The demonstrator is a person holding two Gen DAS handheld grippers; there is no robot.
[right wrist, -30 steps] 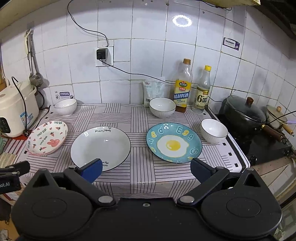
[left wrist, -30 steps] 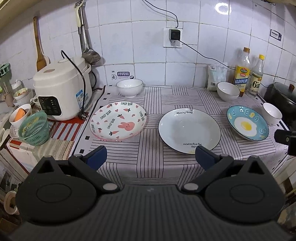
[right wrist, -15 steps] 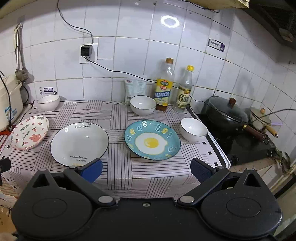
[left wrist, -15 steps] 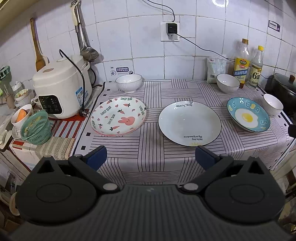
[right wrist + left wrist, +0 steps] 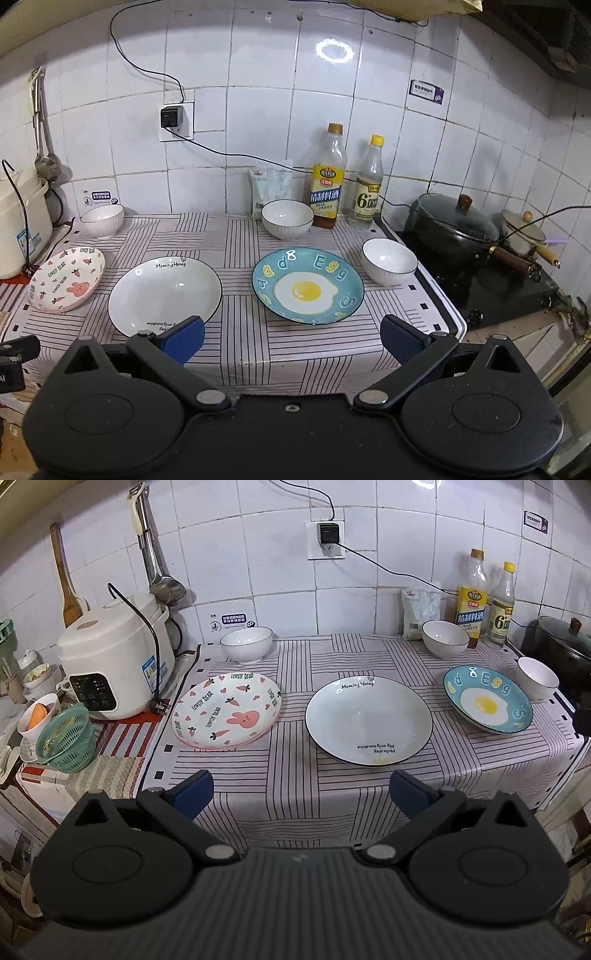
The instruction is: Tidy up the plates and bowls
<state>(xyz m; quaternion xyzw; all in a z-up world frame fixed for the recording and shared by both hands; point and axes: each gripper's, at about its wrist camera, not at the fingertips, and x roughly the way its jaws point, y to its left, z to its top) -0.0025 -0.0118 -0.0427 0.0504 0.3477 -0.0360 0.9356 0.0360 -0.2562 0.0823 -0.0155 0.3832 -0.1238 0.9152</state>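
Plates and bowls are lying untouched; both grippers, left and right, are backing off, jaws spread empty.

Striped counter: bunny plate, white plate, egg plate, three white bowls; right gripper spread wide, empty.

Counter under striped cloth. In a front row, left to right and apart: bunny plate, white plate, egg plate. Three white bowls: back left, back right, right edge beside egg plate. At back right: pouch, two bottles. Off the cloth, left: rice cooker, green basket.
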